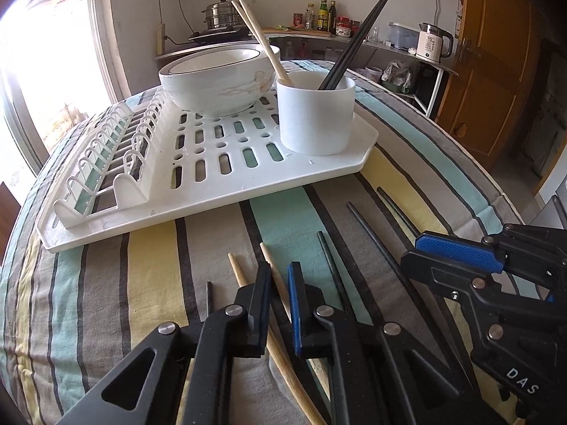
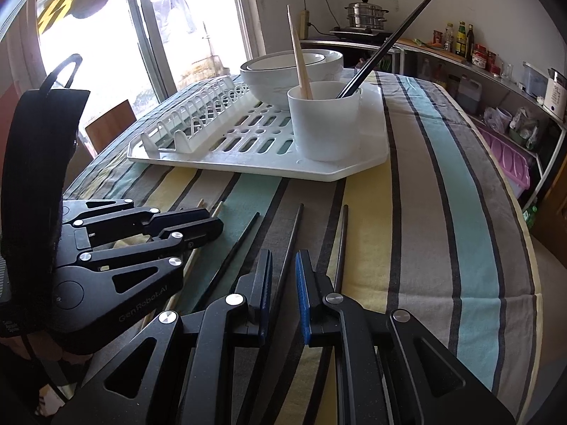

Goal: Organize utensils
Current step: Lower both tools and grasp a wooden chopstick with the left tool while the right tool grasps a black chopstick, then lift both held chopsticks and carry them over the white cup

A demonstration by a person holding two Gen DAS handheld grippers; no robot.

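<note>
On the striped cloth, my left gripper (image 1: 279,269) is shut on a wooden chopstick (image 1: 270,261) that runs back under it. A second wooden chopstick (image 1: 236,272) lies just to its left. In the right wrist view my right gripper (image 2: 283,258) is shut on a black chopstick (image 2: 293,235); two more black chopsticks (image 2: 241,244) lie either side of it. The two grippers sit side by side, left gripper (image 2: 216,223) and right gripper (image 1: 411,253) each showing in the other's view. Ahead, a white cup (image 1: 315,120) on the drying rack (image 1: 212,193) holds wooden chopsticks (image 1: 255,32) and black chopsticks (image 1: 358,35).
Stacked white bowls (image 1: 216,88) stand on the rack behind the cup, and plate slots (image 1: 106,163) run along its left side. The table edge curves away on the right. Beyond it are a shelf with bottles (image 1: 322,16), a kettle (image 1: 434,40) and a wooden door (image 1: 496,71).
</note>
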